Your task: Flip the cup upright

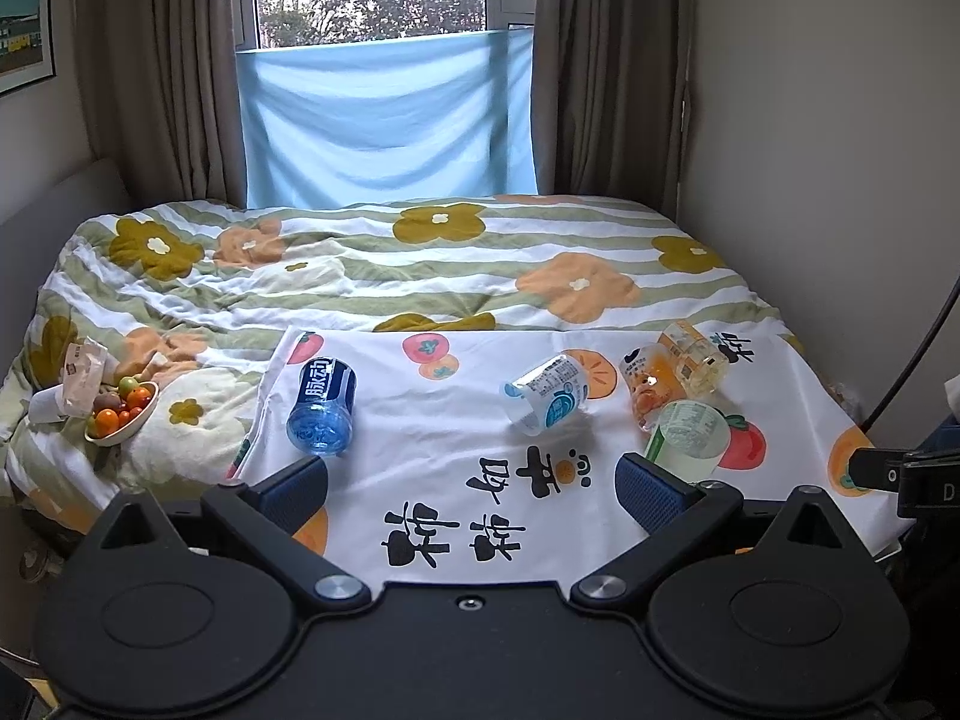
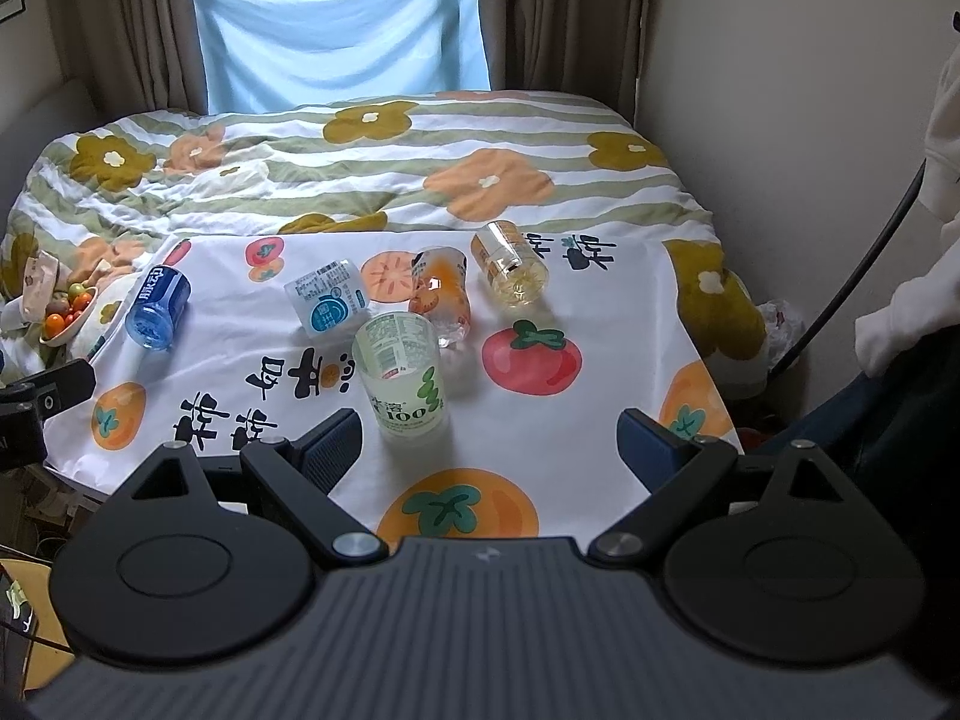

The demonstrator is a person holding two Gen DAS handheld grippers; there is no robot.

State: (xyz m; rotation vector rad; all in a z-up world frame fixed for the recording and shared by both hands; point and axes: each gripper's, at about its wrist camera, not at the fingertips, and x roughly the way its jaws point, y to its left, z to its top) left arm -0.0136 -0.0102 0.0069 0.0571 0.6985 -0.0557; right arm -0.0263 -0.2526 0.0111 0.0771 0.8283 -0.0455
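Both my grippers, left (image 1: 471, 489) and right (image 2: 489, 441), gape empty; 1 green-label cup (image 2: 401, 381) stands upright near the cloth's (image 2: 600, 420) front edge, 4 others lying behind.

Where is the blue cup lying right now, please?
In both views the blue cup lies on its side at the cloth's left edge, near the fruit bowl.

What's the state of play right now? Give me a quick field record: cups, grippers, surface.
surface: fruit-print cloth spread over a floral quilt
upright cup: pale green cup, open end up, nearest the right gripper
cups on their sides: blue cup, white cup with blue label, orange-print cup, clear yellowish cup
left gripper: open, holding nothing
right gripper: open, holding nothing
off the cloth: bowl of small fruit at left
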